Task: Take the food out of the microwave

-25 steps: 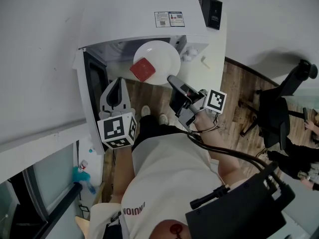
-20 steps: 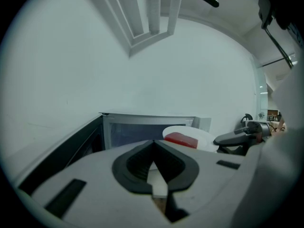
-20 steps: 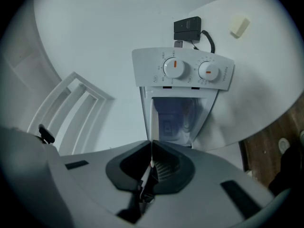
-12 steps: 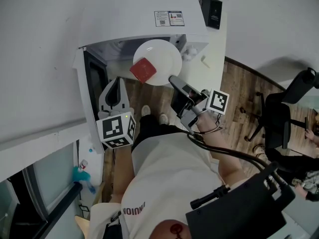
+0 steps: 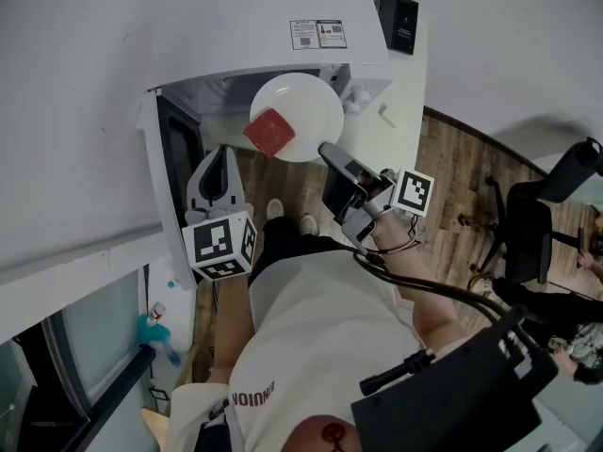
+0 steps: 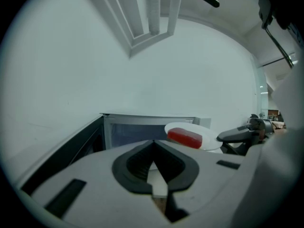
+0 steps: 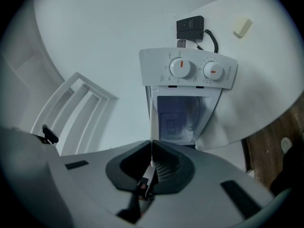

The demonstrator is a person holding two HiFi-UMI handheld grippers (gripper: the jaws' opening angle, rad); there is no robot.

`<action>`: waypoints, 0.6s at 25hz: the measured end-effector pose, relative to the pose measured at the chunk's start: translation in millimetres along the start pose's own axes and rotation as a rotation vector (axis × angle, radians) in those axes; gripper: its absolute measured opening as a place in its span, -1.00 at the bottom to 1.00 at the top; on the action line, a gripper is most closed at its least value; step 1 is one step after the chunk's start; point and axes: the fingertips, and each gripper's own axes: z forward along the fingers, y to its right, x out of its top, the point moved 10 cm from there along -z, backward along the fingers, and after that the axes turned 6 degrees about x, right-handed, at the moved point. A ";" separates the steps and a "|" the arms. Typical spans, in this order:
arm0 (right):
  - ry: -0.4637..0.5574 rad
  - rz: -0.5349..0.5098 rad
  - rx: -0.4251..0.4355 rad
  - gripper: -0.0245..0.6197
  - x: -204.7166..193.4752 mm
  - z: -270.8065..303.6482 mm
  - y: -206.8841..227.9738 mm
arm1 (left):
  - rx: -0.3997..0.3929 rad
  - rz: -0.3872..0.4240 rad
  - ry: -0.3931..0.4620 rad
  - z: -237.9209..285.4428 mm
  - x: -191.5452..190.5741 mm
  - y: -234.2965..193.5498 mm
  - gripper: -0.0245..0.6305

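The white microwave [image 5: 254,26] stands at the top of the head view with its door [image 5: 174,158] swung open to the left. In front of its opening hangs a white plate [image 5: 306,102] with a red block of food [image 5: 269,132] on it. My right gripper [image 5: 325,151] is shut on the plate's near rim, which shows as a thin edge between its jaws [image 7: 148,172]. Beside the open door my left gripper [image 5: 221,153] is shut and holds nothing. The left gripper view shows the plate [image 6: 209,137] and the food [image 6: 184,137] to its right.
The microwave sits on a white counter [image 5: 405,111] with a black box [image 5: 400,22] behind it. Wooden floor [image 5: 452,177] and a black office chair [image 5: 528,224] lie to the right. A spray bottle [image 5: 155,332] stands low at the left.
The plate and both grippers have kept their places. Only the office chair at the right has shifted.
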 end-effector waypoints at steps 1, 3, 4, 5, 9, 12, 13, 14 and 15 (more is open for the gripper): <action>-0.001 -0.001 0.000 -0.84 -0.3 0.1 -0.4 | 0.001 0.000 0.000 -0.3 0.1 -0.3 -0.88; -0.004 -0.003 -0.002 -0.84 -0.9 -0.1 -0.9 | 0.001 0.000 -0.001 -0.9 -0.1 -0.7 -0.88; -0.005 -0.004 -0.003 -0.84 -0.9 -0.2 -0.9 | 0.002 -0.001 -0.001 -1.1 -0.2 -0.6 -0.88; -0.006 -0.004 -0.004 -0.84 -0.9 -0.3 -0.9 | 0.002 -0.001 -0.001 -1.2 -0.3 -0.5 -0.88; -0.005 -0.001 -0.001 -0.84 -0.3 0.1 -1.2 | 0.000 -0.001 -0.001 -1.2 -0.1 -0.1 -0.88; -0.005 0.001 0.001 -0.84 -0.9 0.3 -1.3 | -0.001 -0.002 -0.001 -1.9 -0.1 -0.3 -0.88; -0.004 0.001 0.001 -0.84 -1.1 0.5 -1.4 | 0.000 -0.002 -0.001 -2.1 0.0 -0.5 -0.88; -0.004 0.001 0.000 -0.84 -1.3 0.7 -1.6 | 0.000 -0.002 -0.001 -2.3 0.2 -0.8 -0.88; -0.005 0.001 0.000 -0.84 -1.5 1.0 -1.8 | 0.000 -0.001 -0.001 -2.4 0.4 -1.2 -0.88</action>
